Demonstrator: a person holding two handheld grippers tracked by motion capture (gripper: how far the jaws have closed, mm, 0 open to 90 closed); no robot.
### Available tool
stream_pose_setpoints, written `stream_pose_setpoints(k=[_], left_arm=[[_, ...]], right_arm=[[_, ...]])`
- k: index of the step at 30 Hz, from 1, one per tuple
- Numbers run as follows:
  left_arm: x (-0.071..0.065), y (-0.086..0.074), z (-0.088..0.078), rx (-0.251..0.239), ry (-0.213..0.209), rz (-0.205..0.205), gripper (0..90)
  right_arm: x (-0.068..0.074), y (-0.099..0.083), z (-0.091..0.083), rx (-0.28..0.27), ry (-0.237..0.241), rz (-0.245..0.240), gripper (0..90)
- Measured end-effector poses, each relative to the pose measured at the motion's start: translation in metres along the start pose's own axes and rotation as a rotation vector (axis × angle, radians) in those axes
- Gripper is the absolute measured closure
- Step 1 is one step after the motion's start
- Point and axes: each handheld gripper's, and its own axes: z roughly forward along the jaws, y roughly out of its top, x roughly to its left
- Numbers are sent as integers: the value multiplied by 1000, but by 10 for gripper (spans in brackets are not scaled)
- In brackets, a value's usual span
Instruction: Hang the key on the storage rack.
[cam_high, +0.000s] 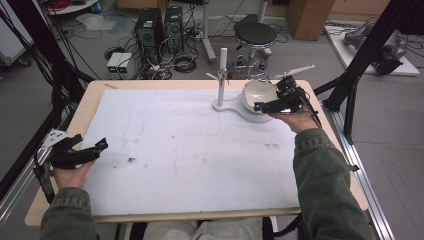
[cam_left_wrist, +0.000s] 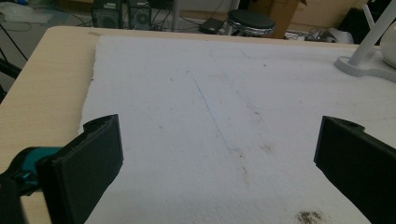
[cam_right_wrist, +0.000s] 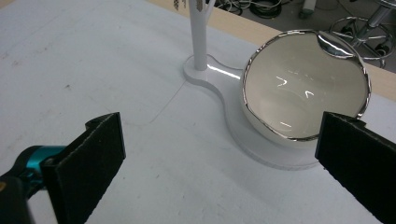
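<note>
Up at about two o'clock on the worktop (cam_high: 95, 100), the right tool (cam_high: 260, 106) hangs just beside a white bowl (cam_high: 257, 94) with a shiny silver rim. Its jaws stand wide apart with nothing between them. In the right gripper view the bowl (cam_right_wrist: 303, 88) sits toward one o'clock, empty and upright, with the right-hand jaw close to its near rim; whether that jaw touches the rim cannot be told. The bowl rests on the round end of a white stand base (cam_right_wrist: 243, 130), and from the smaller end of that base a slim white post (cam_right_wrist: 198, 32) rises straight up, at about eleven o'clock from the bowl. In the high view the post (cam_high: 222, 75) carries short pegs partway up.

A white sheet (cam_high: 190, 150) covers most of the pale wooden worktop, marked with faint lines and a few small brown smudges (cam_high: 131, 160).

The left tool (cam_high: 100, 146) is well apart from all this, at about eight o'clock near the sheet's left edge, held low in the person's left hand (cam_high: 70, 175). Its jaws are also spread wide and hold nothing. In the left gripper view they frame bare sheet (cam_left_wrist: 224, 116), with the stand base (cam_left_wrist: 369, 70) far off at two o'clock and a speck of dark crumbs (cam_left_wrist: 308, 215) near the right-hand jaw at five o'clock.

Both forearms wear olive-green sleeves (cam_high: 325, 185).
</note>
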Motion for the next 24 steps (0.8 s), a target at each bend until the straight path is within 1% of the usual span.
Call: stream_pose_setpoints(k=[3,6,7,8,9,12,13,16,17,18,19,24], left_arm=[[0,0,0,2,0,-1,17],[0,0,0,2,0,-1,17],[-1,0,0,3,-1,1,17],[-1,0,0,3,-1,1,17],[-1,0,0,3,0,2,17],[-1,0,0,4,0,5,17],[-1,0,0,5,-1,5,17],[-1,0,0,4,-1,4,17],[-1,0,0,6,-1,4,17],[-1,0,0,6,-1,4,17],[-1,0,0,6,0,5,17],[-1,0,0,6,0,4,17]], right_arm=[[1,-7,-2,-12,4,-5,6],[1,-11,-3,-11,2,-5,6],[1,-16,-4,-17,7,1,6],[1,-16,-4,-17,7,1,6],[1,-21,-4,-25,5,5,6],[0,-26,-5,-34,5,10,6],[0,-31,-5,-41,8,22,6],[-2,-36,-6,-48,5,16,6],[-2,-41,-7,-65,7,31,6],[-2,-41,-7,-65,7,31,6],[-2,-45,-8,-83,9,37,6],[-4,-54,-9,-91,2,46,6]])
